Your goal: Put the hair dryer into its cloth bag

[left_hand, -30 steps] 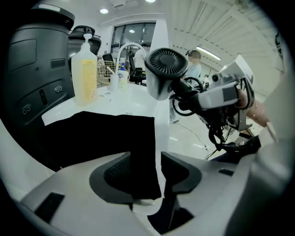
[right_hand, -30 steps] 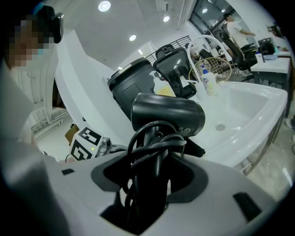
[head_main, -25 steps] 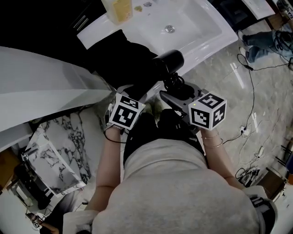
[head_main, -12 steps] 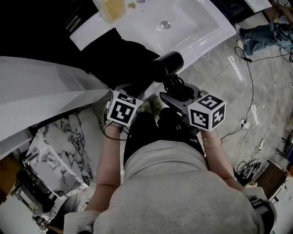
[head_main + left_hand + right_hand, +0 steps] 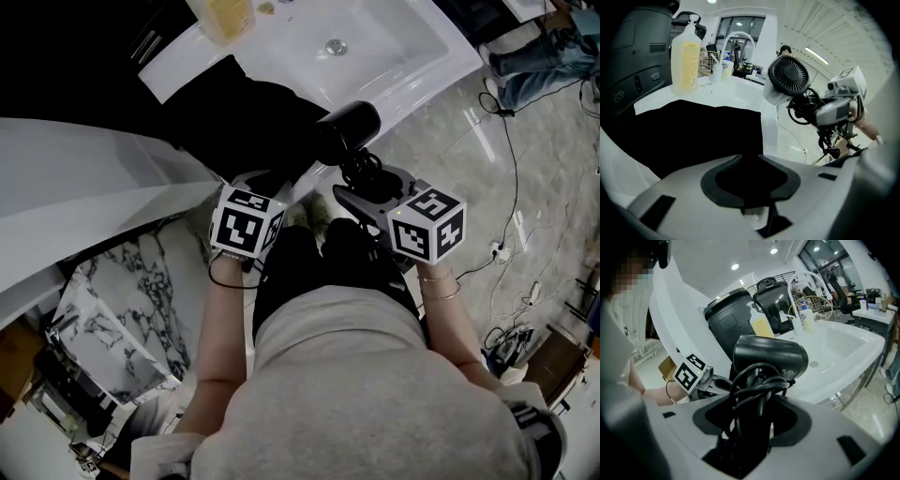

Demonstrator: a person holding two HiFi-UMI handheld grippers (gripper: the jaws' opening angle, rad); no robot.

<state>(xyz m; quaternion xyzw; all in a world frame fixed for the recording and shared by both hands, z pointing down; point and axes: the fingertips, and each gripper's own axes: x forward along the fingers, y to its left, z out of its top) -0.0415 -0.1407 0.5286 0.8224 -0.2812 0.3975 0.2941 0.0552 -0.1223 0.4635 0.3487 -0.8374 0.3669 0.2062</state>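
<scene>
Black cloth bag (image 5: 244, 122) lies draped over the near edge of the white table (image 5: 394, 47), which has a sink (image 5: 335, 46) moulded into it. In the head view the bag sits at about 11 o'clock from the picture's middle. The left claw (image 5: 747, 161) is closed on the bag's near edge: in the left gripper view the dark cloth (image 5: 693, 131) runs straight into its jaws.

The right claw (image 5: 750, 413) is clamped on the handle of the black hair dryer (image 5: 771, 357), with the cord (image 5: 754, 380) looped in coils around that handle. The dryer's barrel (image 5: 347, 131) stands at 12 o'clock from the right claw, over the table's front edge and at 3 o'clock from the bag, outside it. From the left gripper view its round rear grille (image 5: 790, 75) faces the camera.

A bottle of yellow liquid (image 5: 686, 58) stands on the table at 12 o'clock beyond the bag, with a curved tap (image 5: 740, 37) at its 2 o'clock.
</scene>
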